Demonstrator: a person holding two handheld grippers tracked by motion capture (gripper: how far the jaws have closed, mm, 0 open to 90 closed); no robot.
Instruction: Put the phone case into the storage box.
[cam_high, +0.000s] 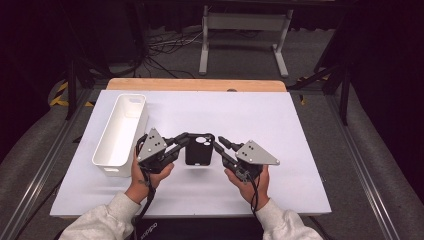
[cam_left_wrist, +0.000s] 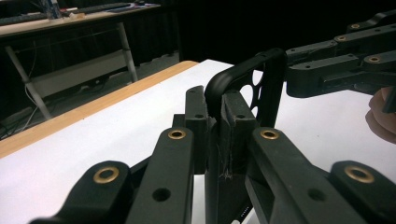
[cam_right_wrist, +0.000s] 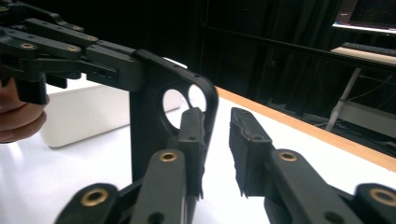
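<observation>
Two grippers met over a black phone case, which was held up off the white table, just right of the long white bin. With the case as the landmark, the left gripper reached in from its left side and the right gripper from its right, each carried in a hand with a pale sleeve behind it at the near edge of the table.

In the left gripper view, the left gripper was clenched on the case: both pads pressed on the thin edge of the case, which rose upright between them (its camera holes showed as round cut-outs near the top). The right gripper's linkage came in at the far side of the case in that view.

In the right gripper view, the right gripper stood released. Its jaws were parted with a clear gap between them; the case stood against the outer side of the left-hand jaw, not between the pads, and the other jaw was clear of it. Whether that nearer jaw actually touched the case cannot be told. The left gripper's arm gripped the top corner of the case there, and the bin lay on the table behind the case.
</observation>
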